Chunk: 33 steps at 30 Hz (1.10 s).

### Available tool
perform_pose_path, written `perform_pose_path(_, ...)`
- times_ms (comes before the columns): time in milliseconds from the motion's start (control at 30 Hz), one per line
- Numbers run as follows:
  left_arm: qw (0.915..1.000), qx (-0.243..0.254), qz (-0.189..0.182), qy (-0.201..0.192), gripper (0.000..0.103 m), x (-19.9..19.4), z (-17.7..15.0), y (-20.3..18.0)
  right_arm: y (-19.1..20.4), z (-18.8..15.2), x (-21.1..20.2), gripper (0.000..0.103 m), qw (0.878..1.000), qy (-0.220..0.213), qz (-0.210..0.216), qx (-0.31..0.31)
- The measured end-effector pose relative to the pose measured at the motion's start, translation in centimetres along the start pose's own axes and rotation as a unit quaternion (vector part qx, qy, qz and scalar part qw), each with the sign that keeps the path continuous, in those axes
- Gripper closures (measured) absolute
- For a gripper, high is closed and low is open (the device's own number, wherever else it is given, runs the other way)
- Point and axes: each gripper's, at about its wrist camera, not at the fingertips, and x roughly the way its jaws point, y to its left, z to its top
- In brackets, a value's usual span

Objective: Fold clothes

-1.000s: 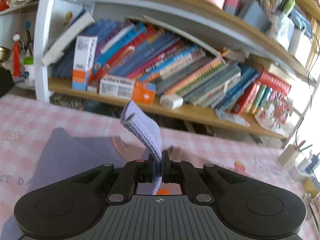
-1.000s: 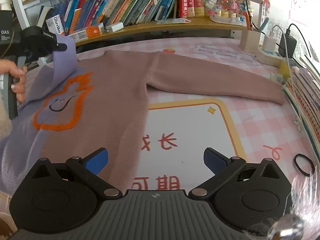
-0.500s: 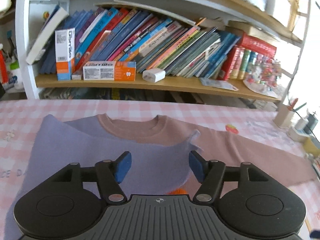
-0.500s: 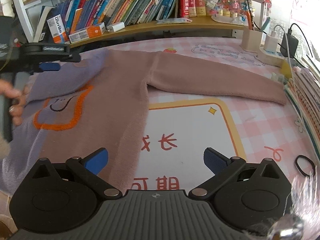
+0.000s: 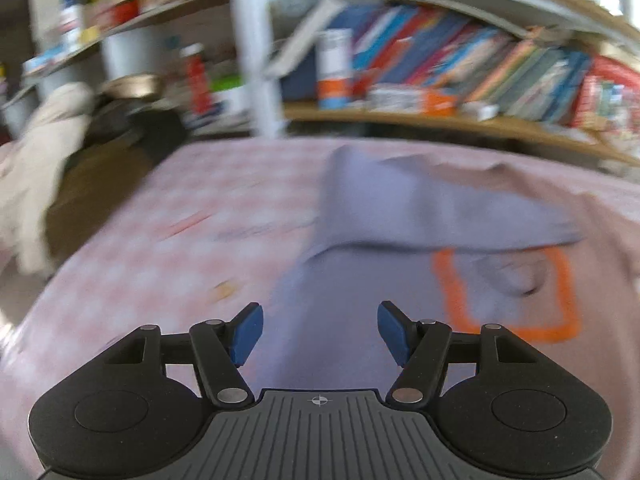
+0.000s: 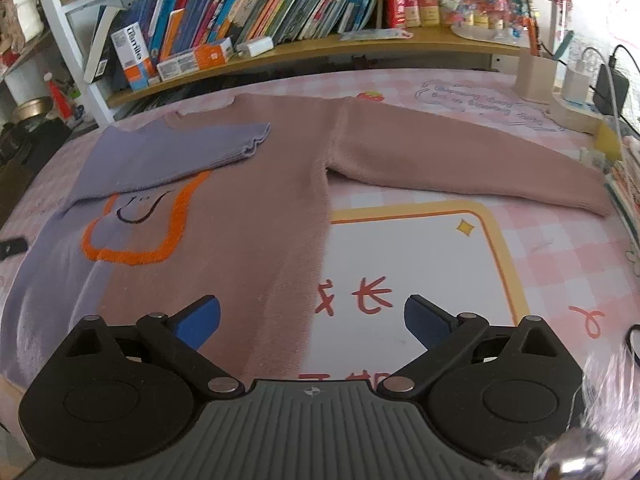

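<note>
A sweater (image 6: 256,216), half mauve-pink and half lilac with an orange outline on the chest, lies flat on the table. Its lilac left sleeve (image 6: 172,152) is folded across the chest, cuff near the collar. The pink right sleeve (image 6: 460,160) stretches out to the right. My left gripper (image 5: 318,332) is open and empty above the sweater's lilac side (image 5: 348,300); that view is blurred. My right gripper (image 6: 312,320) is open and empty over the sweater's lower hem, near its right edge.
A pink checked tablecloth (image 6: 560,248) with a white and yellow panel (image 6: 420,260) covers the table. Bookshelves (image 6: 260,12) run along the back. Chargers and a holder (image 6: 572,84) stand at the far right. A black hair tie (image 6: 632,340) lies at the right edge.
My left gripper let go of the lilac sleeve, which now lies folded over the chest. It has since swung left and back, out of the right wrist view. The right gripper stayed still.
</note>
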Motion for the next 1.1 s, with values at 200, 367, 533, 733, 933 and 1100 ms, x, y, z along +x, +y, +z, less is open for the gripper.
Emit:
perform_pose_path(200, 0.9991, -0.025, 0.016, 0.029, 0.038, 1.5, -0.5, 2.9, 0.6, -0.1, 0.8, 0.009, 1.0, 0.011, 0.005, -0.011)
perform_pose_path(367, 0.9964, -0.044, -0.023, 0.069, 0.038, 3.1, -0.6, 3.8, 0.7, -0.4, 1.1, 0.025, 1.0, 0.026, 0.003, -0.005)
perform_pose_path(533, 0.9952, -0.041, -0.043, 0.078, 0.035, 3.7, -1.1, 3.5, 1.0, -0.6, 1.1, 0.045, 0.999, 0.031, -0.011, 0.001)
perform_pose_path(733, 0.9944, -0.038, -0.065, 0.075, 0.035, 4.4, -0.7, 3.6, 1.8, -0.7, 1.0, 0.069, 0.999, 0.032, -0.019, 0.003)
perform_pose_path(933, 0.9929, -0.033, -0.092, 0.068, 0.065, 4.9, -0.1, 3.7, 2.4, -0.7, 1.1, 0.086, 0.999, 0.028, -0.027, 0.017)
perform_pose_path(1100, 0.9889, -0.047, -0.12, 0.074, 0.098, 5.4, 0.4, 4.6, 2.9, -0.7, 1.3, 0.092, 0.999, 0.024, -0.03, 0.025)
